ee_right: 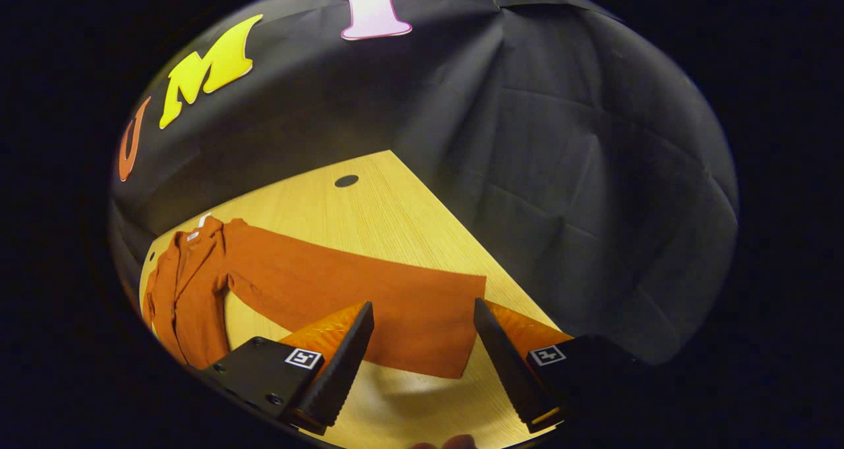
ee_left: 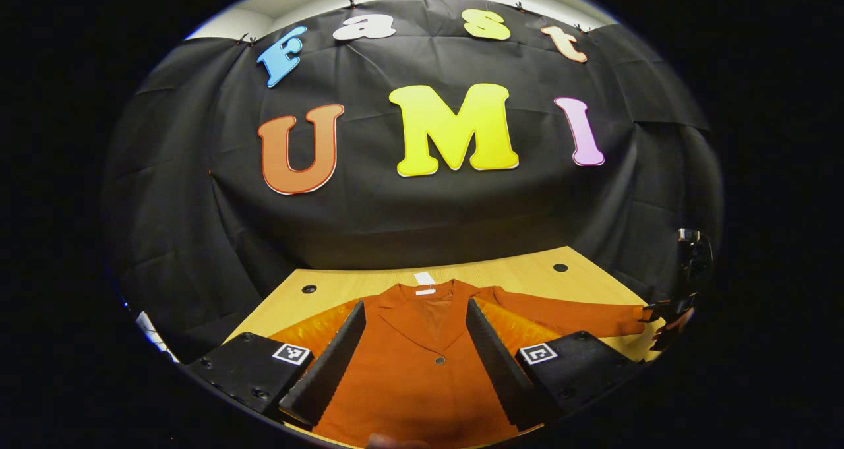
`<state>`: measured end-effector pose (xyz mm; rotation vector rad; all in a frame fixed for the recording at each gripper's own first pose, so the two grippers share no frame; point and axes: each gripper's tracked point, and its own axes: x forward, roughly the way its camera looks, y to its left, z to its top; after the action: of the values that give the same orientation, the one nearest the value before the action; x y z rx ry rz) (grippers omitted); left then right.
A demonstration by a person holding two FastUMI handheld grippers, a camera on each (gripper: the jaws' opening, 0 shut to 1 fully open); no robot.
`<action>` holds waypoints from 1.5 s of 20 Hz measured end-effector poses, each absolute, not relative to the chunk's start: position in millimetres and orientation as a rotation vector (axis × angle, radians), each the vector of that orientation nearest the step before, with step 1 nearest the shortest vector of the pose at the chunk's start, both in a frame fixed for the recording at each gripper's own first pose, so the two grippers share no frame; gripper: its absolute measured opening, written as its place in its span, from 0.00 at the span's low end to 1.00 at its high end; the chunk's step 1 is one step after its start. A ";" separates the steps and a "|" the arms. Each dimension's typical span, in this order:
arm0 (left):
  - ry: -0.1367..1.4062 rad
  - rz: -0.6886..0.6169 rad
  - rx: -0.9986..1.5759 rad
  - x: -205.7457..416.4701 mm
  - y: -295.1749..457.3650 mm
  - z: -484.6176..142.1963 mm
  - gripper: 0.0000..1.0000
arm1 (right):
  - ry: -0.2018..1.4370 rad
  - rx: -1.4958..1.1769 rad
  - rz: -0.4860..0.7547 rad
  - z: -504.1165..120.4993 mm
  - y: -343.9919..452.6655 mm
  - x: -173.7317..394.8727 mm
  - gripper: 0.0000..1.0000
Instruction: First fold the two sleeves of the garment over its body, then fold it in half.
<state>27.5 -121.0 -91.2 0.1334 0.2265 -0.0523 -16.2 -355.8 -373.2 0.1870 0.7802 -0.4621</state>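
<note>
Black cloth walls close in a pale wooden worktop [ee_right: 369, 211], where the rust-orange garment [ee_left: 422, 370] lies flat and face up, collar toward the far wall, with its right sleeve [ee_right: 356, 297] stretched straight out to the side. The right hand-held gripper [ee_right: 422, 343] hovers over the cuff end of that sleeve with its jaws spread wide and nothing between them; the left hand-held gripper [ee_left: 415, 350] hangs over the garment's chest, equally wide and empty. Neither sleeve looks folded yet, so this seems the first sleeve fold. To do it well, pinch the cuff near its edge through the full thickness, lift just clear of the worktop, and carry it across so the sleeve lies smooth on the body.
</note>
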 end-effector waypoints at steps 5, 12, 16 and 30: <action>0.229 -0.058 0.129 31.3 -132.3 -87.9 0.99 | 0.828 0.219 -0.523 -398.8 -362.2 -28.9 0.99; 0.233 -0.071 0.122 37.6 -124.3 -88.9 0.99 | 0.796 0.220 -0.454 -405.0 -342.6 -13.3 0.46; 0.210 -0.061 0.131 38.1 -103.5 -80.3 0.99 | 0.811 0.268 -0.449 -403.8 -343.5 -10.9 0.14; 0.183 0.040 0.038 42.1 18.3 -86.5 0.99 | 0.542 0.086 -0.280 -207.8 -250.8 135.9 0.05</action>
<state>42.1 18.3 -86.5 0.0379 0.1832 0.0401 135.9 -250.8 -207.8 0.0857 0.5421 -0.2800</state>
